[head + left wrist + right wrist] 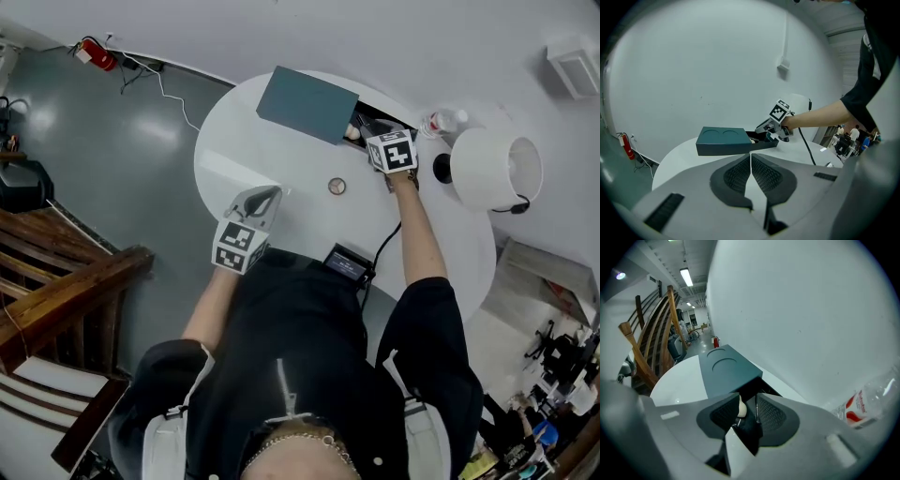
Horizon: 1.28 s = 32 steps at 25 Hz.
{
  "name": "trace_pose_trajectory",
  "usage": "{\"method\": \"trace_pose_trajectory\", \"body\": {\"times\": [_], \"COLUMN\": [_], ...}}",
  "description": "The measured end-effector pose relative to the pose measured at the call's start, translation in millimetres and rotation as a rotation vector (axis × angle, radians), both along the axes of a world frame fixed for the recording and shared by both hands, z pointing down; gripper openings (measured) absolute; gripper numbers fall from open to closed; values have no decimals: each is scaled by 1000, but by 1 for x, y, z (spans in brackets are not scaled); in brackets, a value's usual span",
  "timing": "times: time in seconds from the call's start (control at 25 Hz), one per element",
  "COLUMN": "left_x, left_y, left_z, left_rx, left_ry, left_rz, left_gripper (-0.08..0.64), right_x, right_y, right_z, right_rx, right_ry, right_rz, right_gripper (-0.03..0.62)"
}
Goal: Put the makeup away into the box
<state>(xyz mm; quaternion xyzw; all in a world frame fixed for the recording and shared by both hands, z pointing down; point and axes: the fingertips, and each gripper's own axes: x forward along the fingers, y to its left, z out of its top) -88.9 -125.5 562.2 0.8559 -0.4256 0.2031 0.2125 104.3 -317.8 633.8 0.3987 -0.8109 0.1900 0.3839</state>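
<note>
- Right gripper view: the right gripper (pixel 747 399) has its jaws partly apart, with a clear gap between the pads, which press on nothing.
- Through that gap shows the dark open drawer (pixel 751 389) of the teal box (pixel 724 369). A pale rounded makeup piece (pixel 740 407) lies in the drawer, by the tip of the left-hand pad. Whether it touches the pad I cannot tell.
- Left gripper view: the left gripper (pixel 750 157) has its jaws closed together, empty, and it is aimed across the round white table (pixel 675 161) toward the box (pixel 723 140).
- Head view: the box (pixel 305 103) lies flat at the table's far side. Its long axis runs from upper left to lower right, and the drawer end faces the right gripper (pixel 368 131).
- The left gripper (pixel 267 199) hangs over the near side, well apart from the box.
- A small round case (pixel 337 186) lies on the table (pixel 234 150) between the two grippers.
</note>
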Motion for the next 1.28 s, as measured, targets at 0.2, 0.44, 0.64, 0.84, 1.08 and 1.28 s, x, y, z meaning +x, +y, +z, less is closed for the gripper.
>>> {"method": "trace_pose_trajectory", "body": {"times": [0.2, 0.44, 0.64, 0.84, 1.08, 1.28], "left_x": [11, 22, 30, 35, 38, 36], "left_y": [-5, -9, -6, -1, 3, 5], "left_z": [-5, -10, -9, -7, -3, -3], "left_rx": [15, 32, 37, 30, 21, 20], "left_ry": [11, 23, 25, 24, 21, 18], "left_rz": [34, 82, 114, 131, 139, 134], "left_gripper": [15, 15, 15, 15, 15, 15], "right_x": [-6, -4, -11, -25, -43, -53], "right_y": [32, 65, 97, 127, 154, 167], "right_z": [-19, -20, -4, 17, 42, 64], "right_rx": [50, 55, 32, -9, -63, -106], "right_ry": [-42, -60, -30, -24, 22, 92], "right_rz": [-22, -9, -79, -126, -220, -292], "right_gripper": [117, 117, 118, 156, 201, 224]}}
